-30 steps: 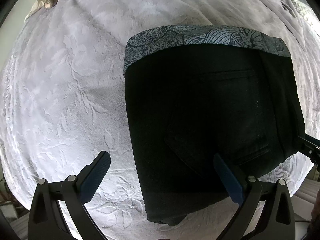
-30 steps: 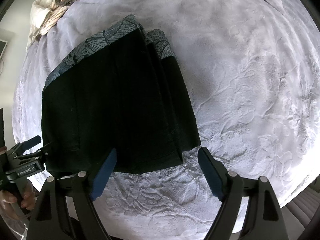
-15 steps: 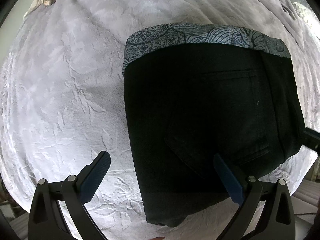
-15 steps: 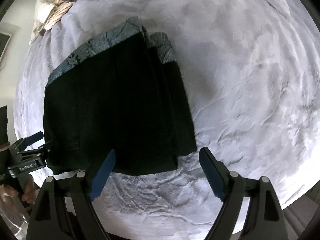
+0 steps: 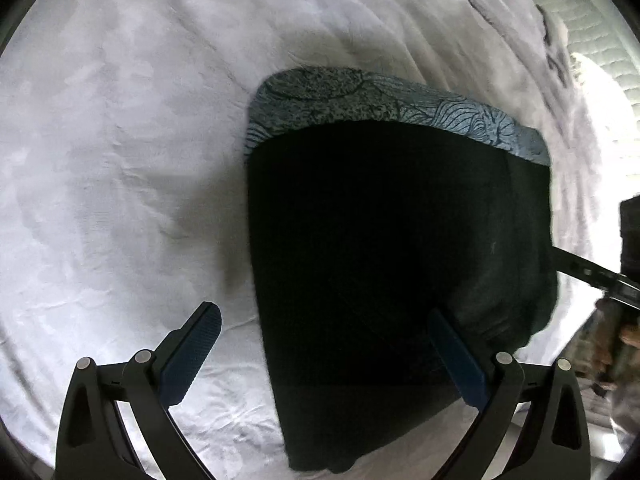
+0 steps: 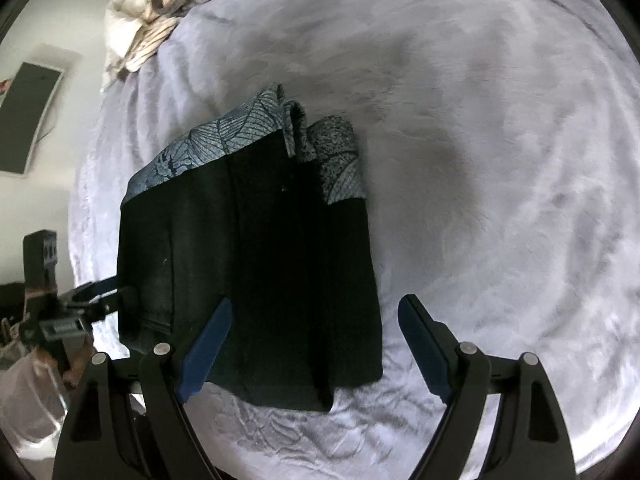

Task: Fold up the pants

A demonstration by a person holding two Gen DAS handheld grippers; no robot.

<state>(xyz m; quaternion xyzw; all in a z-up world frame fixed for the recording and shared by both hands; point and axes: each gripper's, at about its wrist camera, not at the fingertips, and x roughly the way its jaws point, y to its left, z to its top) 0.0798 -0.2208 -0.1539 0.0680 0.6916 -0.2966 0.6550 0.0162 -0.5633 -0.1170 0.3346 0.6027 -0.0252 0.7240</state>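
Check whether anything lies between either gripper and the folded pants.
Nothing visible does. The left gripper and right gripper both hang open right over the near edge of the folded pants, which lie on the bedspread with only bare cover around them.

1. Black pants (image 6: pixel 248 280) folded flat on pale embossed blanket (image 6: pixel 500 168), patterned grey-blue waistband (image 6: pixel 224 140) at far end.
2. Right gripper (image 6: pixel 314 340) jaws wide apart, empty, above the pants' near edge.
3. Left gripper (image 6: pixel 96 296) at the pants' left edge.
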